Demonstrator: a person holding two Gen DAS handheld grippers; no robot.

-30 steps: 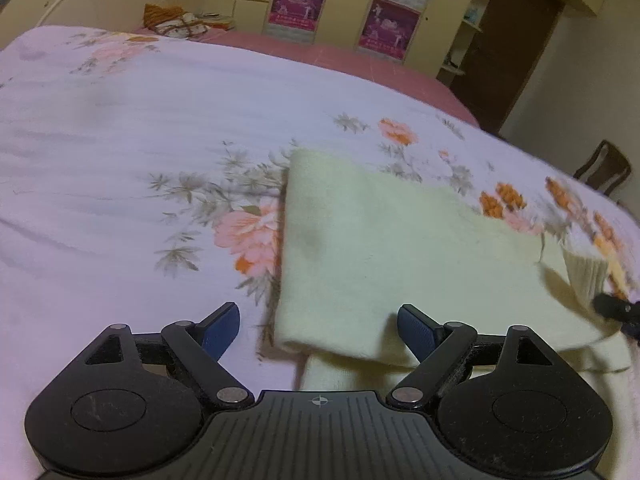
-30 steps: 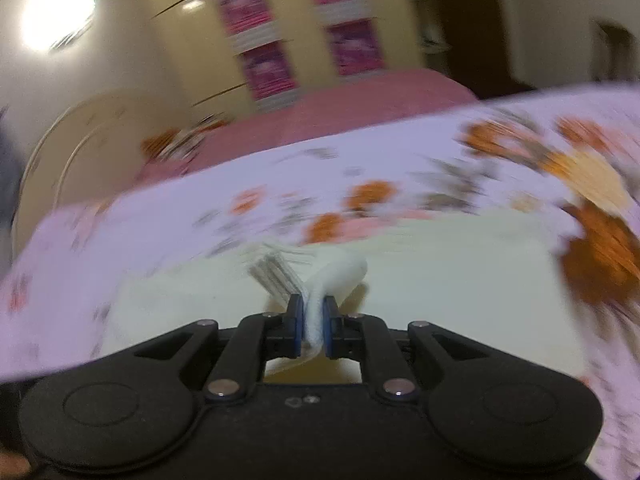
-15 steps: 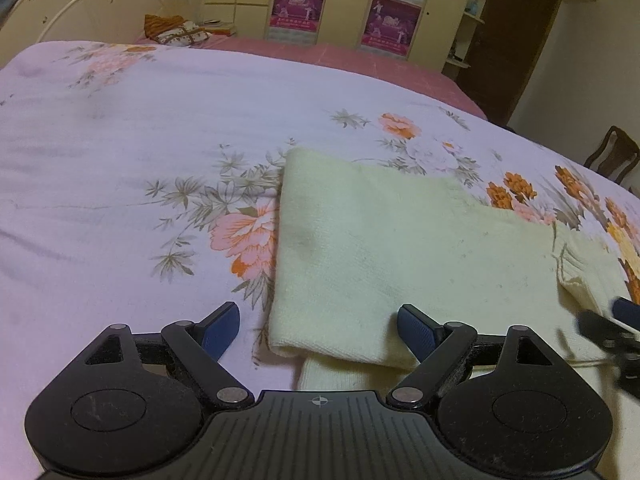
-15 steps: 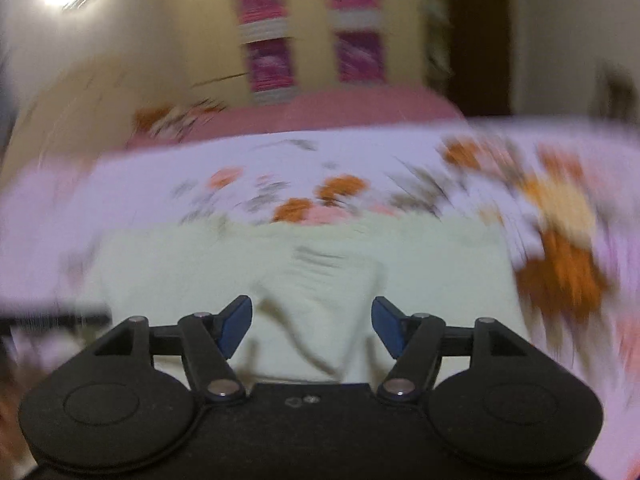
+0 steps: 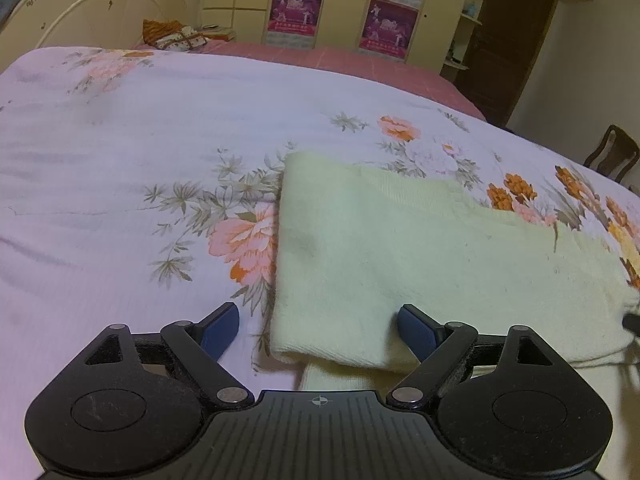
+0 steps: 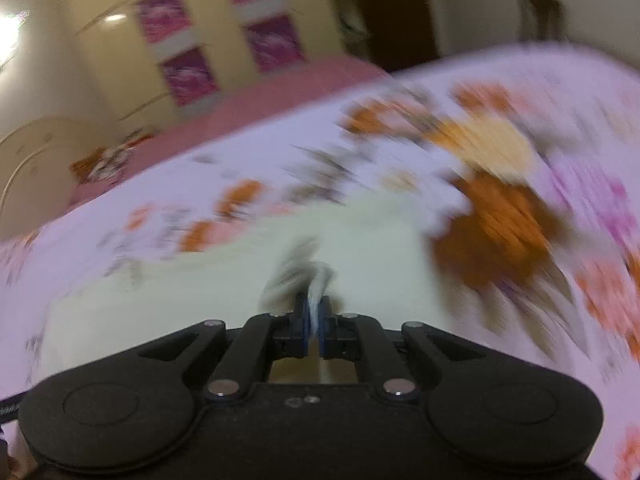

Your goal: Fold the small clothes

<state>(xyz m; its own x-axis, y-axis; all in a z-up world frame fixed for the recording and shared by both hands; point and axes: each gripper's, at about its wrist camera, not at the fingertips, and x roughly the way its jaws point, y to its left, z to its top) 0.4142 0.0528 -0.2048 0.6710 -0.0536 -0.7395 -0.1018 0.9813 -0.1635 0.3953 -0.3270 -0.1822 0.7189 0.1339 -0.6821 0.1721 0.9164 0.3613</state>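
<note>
The right hand-held gripper (image 6: 315,320), having just closed, pinches a cuff of the cream garment (image 5: 420,256) lying on the bed (image 5: 120,184). The left hand-held gripper (image 5: 318,326) gapes over its 7 o'clock corner; thin knit could slip, undoing the fold.

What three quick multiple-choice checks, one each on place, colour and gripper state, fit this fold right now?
1. Where does the garment lie?
A on a chair
B on the floral bedspread
C on the floor

2. What colour is it?
A pale cream
B dark blue
C red

3. How is the right gripper?
A wide open
B out of view
C shut on a bit of the fabric

Answers:
1 B, flowers surround it.
2 A, cream knit shows in both views.
3 C, its jaws have just closed, pinching cloth, while the left gripper stands open.
</note>
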